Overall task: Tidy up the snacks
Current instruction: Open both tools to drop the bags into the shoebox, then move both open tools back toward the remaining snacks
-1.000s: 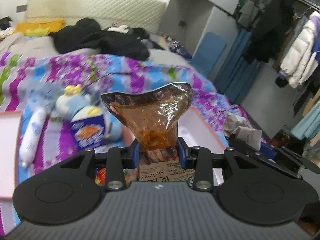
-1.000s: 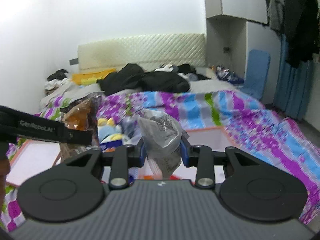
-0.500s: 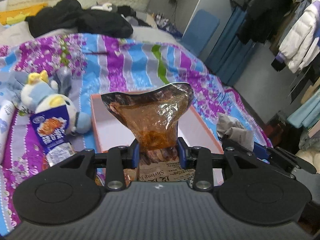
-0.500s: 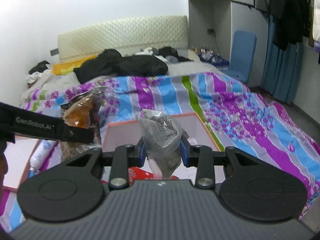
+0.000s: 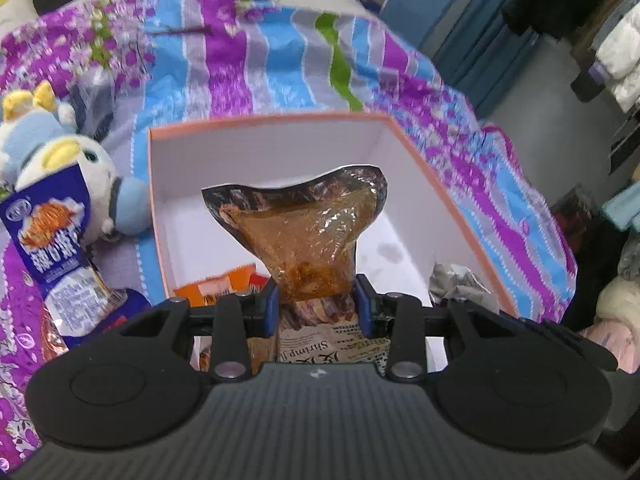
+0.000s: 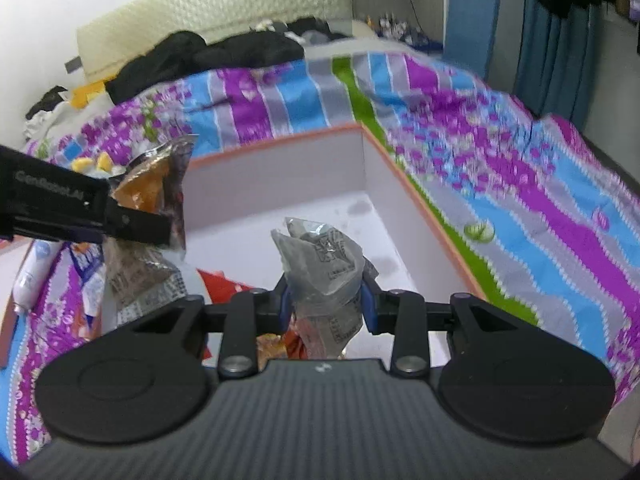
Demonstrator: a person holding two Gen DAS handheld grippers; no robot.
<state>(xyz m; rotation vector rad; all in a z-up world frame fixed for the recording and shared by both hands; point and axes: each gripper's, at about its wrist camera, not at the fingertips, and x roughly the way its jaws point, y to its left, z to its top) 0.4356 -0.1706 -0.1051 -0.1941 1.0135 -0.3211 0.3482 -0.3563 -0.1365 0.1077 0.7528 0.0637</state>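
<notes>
- Snacks are mid-transfer: the left gripper (image 5: 316,300) is clamped on an amber shrimp packet (image 5: 308,236), and the right gripper (image 6: 324,300) pinches a crumpled grey packet (image 6: 320,264).
- Both packets hang above the open white box (image 5: 260,148) with the orange rim, which sits on the striped bedspread (image 5: 240,48).
- Orange and red packets (image 5: 224,284) already lie in the box's near corner.
- A blue snack pouch (image 5: 52,236) waits outside, leaning by a plush toy (image 5: 68,152).
- The step in hand looks like delivery; next, each packet probably needs lowering to the box floor, clear of the walls, before the jaws part.
</notes>
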